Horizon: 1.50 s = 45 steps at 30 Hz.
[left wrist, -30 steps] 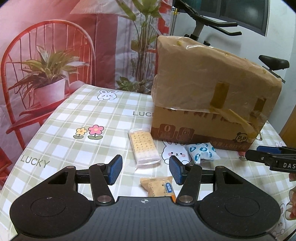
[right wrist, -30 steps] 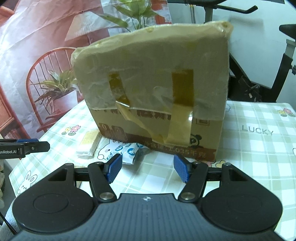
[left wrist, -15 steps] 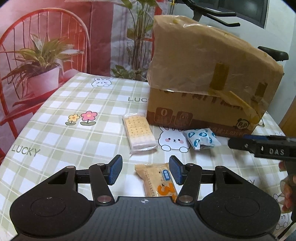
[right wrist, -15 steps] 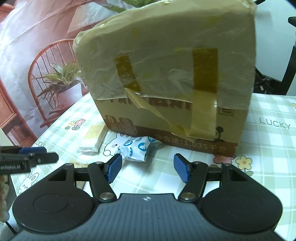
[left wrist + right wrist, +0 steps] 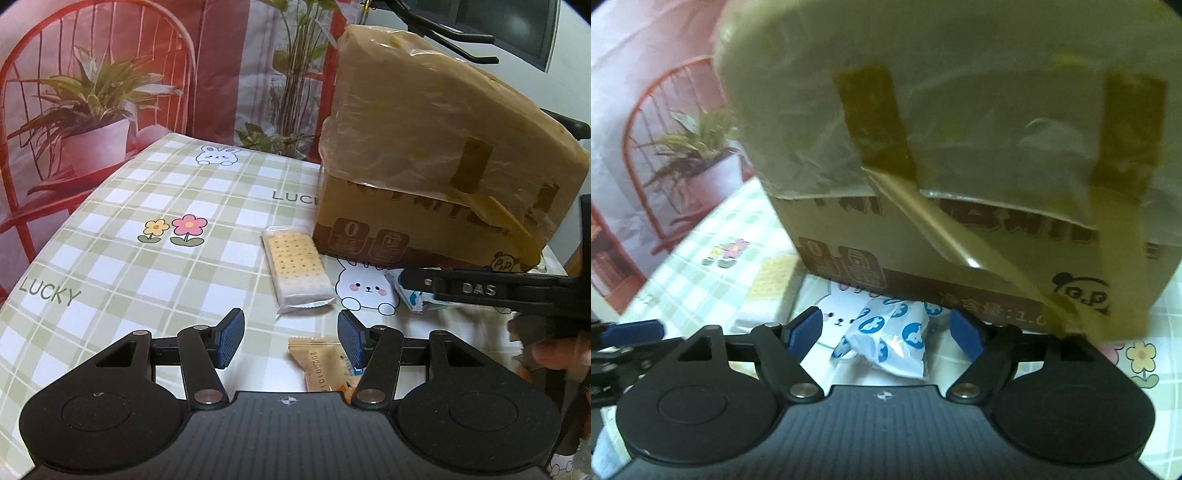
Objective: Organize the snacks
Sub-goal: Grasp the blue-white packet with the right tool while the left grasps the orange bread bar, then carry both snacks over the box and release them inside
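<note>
The biggest thing I have ahead is the cardboard box (image 5: 436, 173), wrapped in loose film and tape, standing on the checked tablecloth (image 5: 110, 258) at about one o'clock in my left view and filling the right view from ten to two.

The cracker pack (image 5: 297, 271) lies flat just left of the box's near corner, at twelve o'clock from my left gripper (image 5: 290, 338). I judge it stiff but brittle inside, so I would take it across its short sides, lightly.

The blue-and-white pouch (image 5: 890, 341) sits on the cloth close in front of the box's base. It looks light, puffy and slick; I would pinch it across its padded middle, since a crimped end may slip out.

The tan snack packet (image 5: 325, 363) lies at six o'clock, partly under my left gripper's body.

My right gripper (image 5: 888, 336) is angled down over the pouch with its jaws opening; the pouch lies between the blue pads, apart from both. My left gripper also tilts down, jaws parted about halfway and gripping nothing, with the tan packet's top edge between the fingers. A hand (image 5: 554, 350) shows at three o'clock.
</note>
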Each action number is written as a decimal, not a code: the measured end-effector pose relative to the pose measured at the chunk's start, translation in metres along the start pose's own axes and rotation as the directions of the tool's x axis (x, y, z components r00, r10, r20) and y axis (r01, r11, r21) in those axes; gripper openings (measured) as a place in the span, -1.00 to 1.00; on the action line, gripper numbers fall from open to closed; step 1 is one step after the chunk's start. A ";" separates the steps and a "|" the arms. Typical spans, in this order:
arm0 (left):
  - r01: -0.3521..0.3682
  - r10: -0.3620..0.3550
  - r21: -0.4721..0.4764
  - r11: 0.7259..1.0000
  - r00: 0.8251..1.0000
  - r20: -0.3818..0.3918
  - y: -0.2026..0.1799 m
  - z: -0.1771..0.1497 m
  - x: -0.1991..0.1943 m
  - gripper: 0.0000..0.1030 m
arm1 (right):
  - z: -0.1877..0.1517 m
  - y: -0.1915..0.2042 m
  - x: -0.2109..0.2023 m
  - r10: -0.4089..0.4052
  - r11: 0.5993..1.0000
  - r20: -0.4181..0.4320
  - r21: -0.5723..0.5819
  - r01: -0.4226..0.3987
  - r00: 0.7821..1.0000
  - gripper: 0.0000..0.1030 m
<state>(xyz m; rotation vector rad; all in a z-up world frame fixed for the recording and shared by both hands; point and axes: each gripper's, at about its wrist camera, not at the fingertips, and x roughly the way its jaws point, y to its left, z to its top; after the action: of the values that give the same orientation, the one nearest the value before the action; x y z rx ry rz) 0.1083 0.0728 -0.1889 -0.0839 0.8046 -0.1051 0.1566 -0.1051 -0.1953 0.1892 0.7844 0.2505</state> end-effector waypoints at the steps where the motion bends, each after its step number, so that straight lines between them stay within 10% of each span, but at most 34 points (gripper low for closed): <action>1: 0.001 -0.001 -0.001 1.000 1.000 -0.001 0.000 0.000 0.001 0.13 | 0.000 0.000 0.004 -0.002 1.000 -0.007 0.008 0.002 1.000 0.52; 11: 0.024 -0.024 0.017 1.000 0.999 -0.025 -0.006 -0.008 0.004 0.13 | -0.013 0.004 0.009 0.010 0.996 -0.059 -0.086 -0.015 0.998 0.04; 27: -0.023 0.037 0.122 0.992 0.993 -0.113 -0.043 -0.044 0.020 0.13 | -0.058 -0.039 -0.077 0.014 1.000 0.073 -0.002 -0.014 0.997 0.02; 30: -0.034 0.049 0.125 0.992 0.992 -0.113 -0.042 -0.046 0.018 -0.23 | -0.063 -0.041 -0.084 0.005 1.000 0.090 0.002 -0.006 0.996 0.02; 45: 0.011 -0.025 0.148 0.989 0.995 0.094 -0.068 -0.003 -0.050 -0.26 | -0.062 -0.052 -0.149 0.034 0.999 0.268 0.011 -0.039 0.963 0.02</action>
<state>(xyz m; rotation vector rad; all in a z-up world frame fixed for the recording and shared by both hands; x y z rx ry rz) 0.0671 0.0119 -0.1475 0.0434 0.6988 -0.1758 0.0188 -0.1936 -0.1515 0.2480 0.5143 0.2474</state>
